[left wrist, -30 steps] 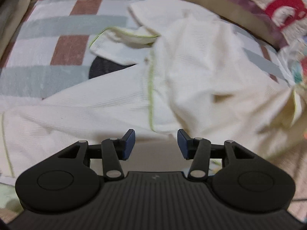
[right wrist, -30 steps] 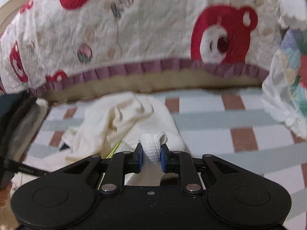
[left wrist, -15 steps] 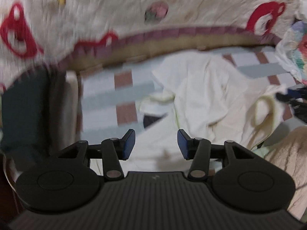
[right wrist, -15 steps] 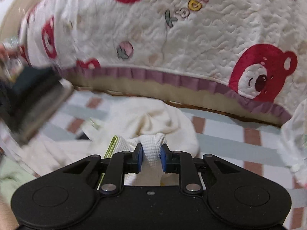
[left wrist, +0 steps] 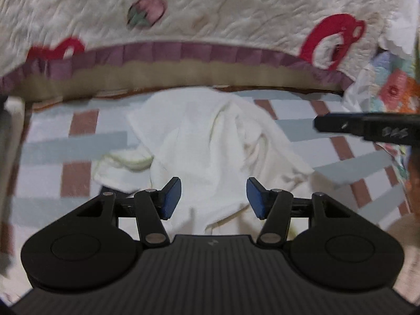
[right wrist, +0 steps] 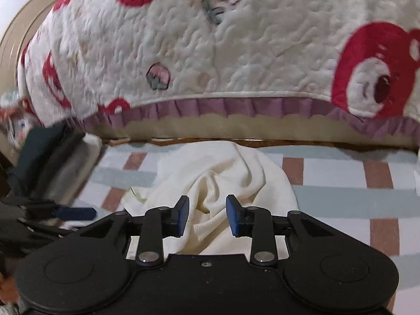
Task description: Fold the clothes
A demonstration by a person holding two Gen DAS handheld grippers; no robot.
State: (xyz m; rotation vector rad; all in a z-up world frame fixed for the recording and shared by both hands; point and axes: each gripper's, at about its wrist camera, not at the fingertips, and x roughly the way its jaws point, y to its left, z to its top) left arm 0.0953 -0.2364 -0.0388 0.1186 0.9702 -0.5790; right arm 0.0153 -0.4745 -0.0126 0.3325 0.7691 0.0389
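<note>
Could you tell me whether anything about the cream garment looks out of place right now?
Yes: the cream garment lies bunched in loose, uneven folds on the checked sheet, one green-edged corner sticking out sideways. Neither gripper holds it.

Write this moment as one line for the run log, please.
stage: garment released | left gripper: open, empty | right gripper: just opened, empty | cream garment: crumpled on checked sheet
</note>
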